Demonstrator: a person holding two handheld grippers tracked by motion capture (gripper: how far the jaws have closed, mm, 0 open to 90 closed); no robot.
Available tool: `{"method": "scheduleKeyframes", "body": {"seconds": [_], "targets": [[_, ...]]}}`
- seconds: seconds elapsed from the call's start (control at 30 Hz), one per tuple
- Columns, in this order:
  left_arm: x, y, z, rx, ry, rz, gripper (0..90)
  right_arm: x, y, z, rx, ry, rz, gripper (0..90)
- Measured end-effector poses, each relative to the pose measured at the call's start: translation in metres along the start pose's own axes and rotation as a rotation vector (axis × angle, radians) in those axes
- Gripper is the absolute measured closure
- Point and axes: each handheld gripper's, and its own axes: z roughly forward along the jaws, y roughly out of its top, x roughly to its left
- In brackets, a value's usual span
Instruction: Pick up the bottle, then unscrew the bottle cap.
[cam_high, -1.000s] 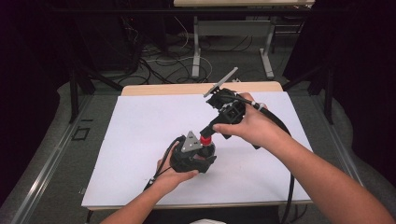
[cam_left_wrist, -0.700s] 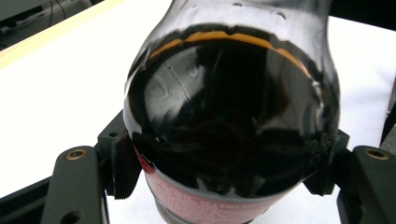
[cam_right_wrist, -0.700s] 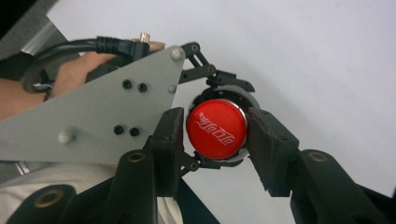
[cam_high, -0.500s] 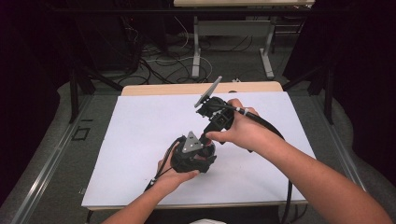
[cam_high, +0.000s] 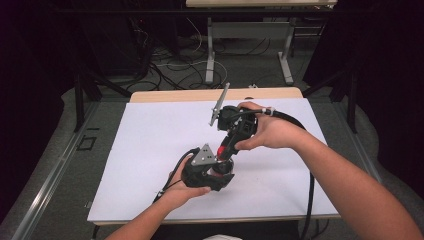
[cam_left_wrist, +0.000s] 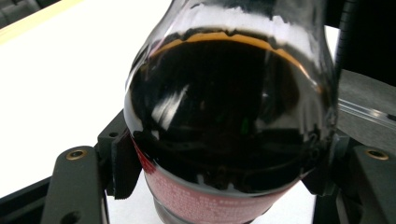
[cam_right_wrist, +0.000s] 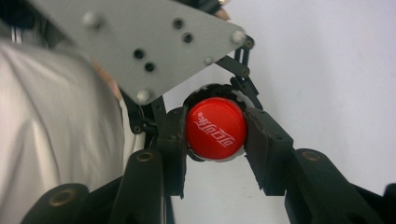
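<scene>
Setting: a dark room, cables on the grey floor (cam_high: 165, 70) beyond a tabletop (cam_high: 150, 150) covered in white, with a strip of bare wood along its far edge.

Item one: a bottle (cam_left_wrist: 233, 121) of dark drink with a red label, standing toward the near edge of the tabletop, roughly at its middle. In my left gripper view the glassy shoulder bulges close to the lens, liquid nearly black, an amber line at the fill level.

Item two: my left tool (cam_high: 218, 176), held low by my left hand (cam_high: 182, 192). Its jaws are closed against the bottle's body, one on each side just above the label.

Item three: the red cap (cam_right_wrist: 216, 129), white script across its top. My right tool (cam_right_wrist: 215, 140) comes down from above, gripped in my right hand (cam_high: 272, 131); its two jaws press the cap from either side and hold it.

Item four: the grey three-cornered plate (cam_right_wrist: 140, 42) on the left tool, seen in my right gripper view just beyond the cap.
</scene>
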Motion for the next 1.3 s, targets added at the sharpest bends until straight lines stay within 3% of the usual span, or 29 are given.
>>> {"method": "scheduleKeyframes", "body": {"seconds": [0.03,0.07,0.1,0.23,0.33,0.37,0.47,0.5,0.53,0.57,0.6,0.63,0.77,1.0,1.03,1.1,1.13,1.17,1.2,1.3], "targets": [[0.001,0.001,-0.001,0.01,-0.015,0.006,29.5,0.0,0.0,0.0,0.0,0.0,0.0,60.6],[0.001,0.0,-0.002,0.006,-0.037,0.004,29.5,0.002,0.0,-0.001,-0.006,-0.011,-0.074,60.6],[0.001,0.0,-0.002,0.006,-0.037,0.004,29.5,0.003,0.0,-0.002,-0.018,0.0,-0.112,60.8],[0.0,-0.001,-0.003,0.007,-0.058,0.014,29.5,0.003,-0.003,-0.007,-0.047,0.019,-0.152,60.8],[0.0,-0.001,-0.002,0.011,-0.057,0.005,29.5,-0.002,-0.006,-0.012,-0.056,0.034,-0.126,60.7],[0.0,-0.001,-0.002,0.007,-0.053,0.003,29.5,-0.004,-0.009,-0.015,-0.067,0.033,-0.09,60.7],[0.002,-0.002,-0.002,0.011,-0.041,0.001,29.5,-0.006,-0.012,-0.017,-0.098,0.031,-0.081,60.6],[0.002,-0.002,-0.002,0.008,-0.049,-0.017,29.5,-0.006,-0.013,-0.018,-0.109,0.023,-0.056,60.6],[0.003,-0.002,-0.002,0.01,-0.039,-0.007,29.5,-0.007,-0.015,-0.019,-0.114,0.015,-0.041,60.6],[0.004,-0.002,-0.002,0.008,-0.035,-0.008,29.5,-0.01,-0.02,-0.02,-0.153,0.009,-0.015,60.5],[0.004,-0.003,-0.002,0.01,-0.028,-0.006,29.5,-0.01,-0.02,-0.02,-0.153,0.009,-0.015,60.5],[0.005,-0.003,-0.003,0.011,-0.029,-0.005,29.5,-0.01,-0.025,-0.02,-0.157,-0.011,0.016,60.5],[0.009,-0.002,-0.003,0.002,-0.016,-0.02,29.5,-0.01,-0.032,-0.016,-0.17,-0.016,0.031,60.5],[0.019,0.001,-0.001,-0.002,0.007,-0.054,29.5,-0.008,-0.047,-0.01,-0.204,-0.072,0.061,60.5],[0.023,0.002,-0.001,-0.002,0.019,-0.038,29.5,-0.007,-0.049,-0.009,-0.204,-0.078,0.068,60.4],[0.027,0.003,0.0,-0.009,0.03,-0.051,29.5,-0.005,-0.052,-0.006,-0.218,-0.085,0.075,60.5],[0.027,0.003,0.0,-0.01,0.022,-0.085,29.5,-0.004,-0.054,-0.005,-0.22,-0.104,0.087,60.5],[0.031,0.004,0.0,-0.016,0.034,-0.067,29.5,-0.003,-0.056,-0.003,-0.229,-0.108,0.105,60.4],[0.033,0.005,0.001,-0.018,0.033,-0.094,29.5,-0.003,-0.058,-0.002,-0.235,-0.126,0.105,60.4],[0.041,0.008,0.001,-0.014,0.049,-0.106,29.5,-0.003,-0.065,0.003,-0.242,-0.154,0.106,60.4]]}}
